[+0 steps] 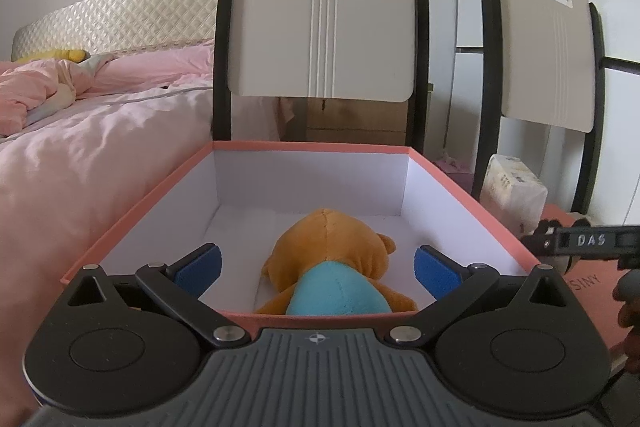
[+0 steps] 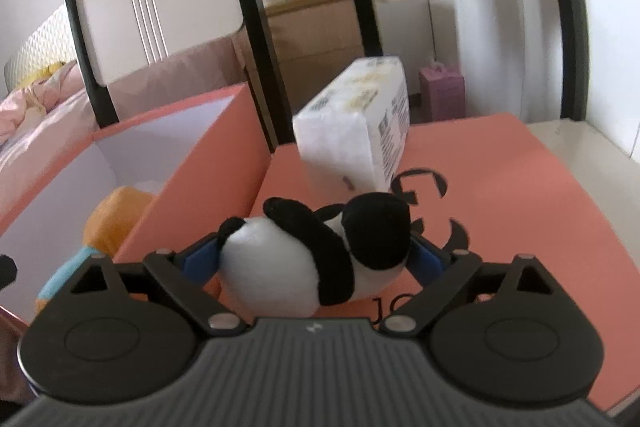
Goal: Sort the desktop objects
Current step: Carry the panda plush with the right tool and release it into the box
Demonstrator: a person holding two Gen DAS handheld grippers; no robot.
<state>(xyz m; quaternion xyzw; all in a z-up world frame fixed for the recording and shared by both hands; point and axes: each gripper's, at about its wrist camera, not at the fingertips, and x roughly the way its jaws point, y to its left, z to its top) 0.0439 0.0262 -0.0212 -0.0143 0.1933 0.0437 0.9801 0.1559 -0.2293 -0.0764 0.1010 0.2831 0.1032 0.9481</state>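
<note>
The right gripper (image 2: 316, 259) has its blue pads against both flanks of the panda plush (image 2: 316, 251), which lies on the pink lid (image 2: 520, 187) just beside the open pink box (image 1: 460, 187). The left gripper (image 1: 318, 265) hangs spread wide over the box, the orange bear (image 1: 332, 255) lying untouched between its fingers.

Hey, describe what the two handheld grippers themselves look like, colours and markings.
Both the left gripper and right gripper look alike: black linkage arms with silver pivot pins, blue fingertip pads, round black housings and a ribbed grey body bearing a small crosshair mark.
</note>
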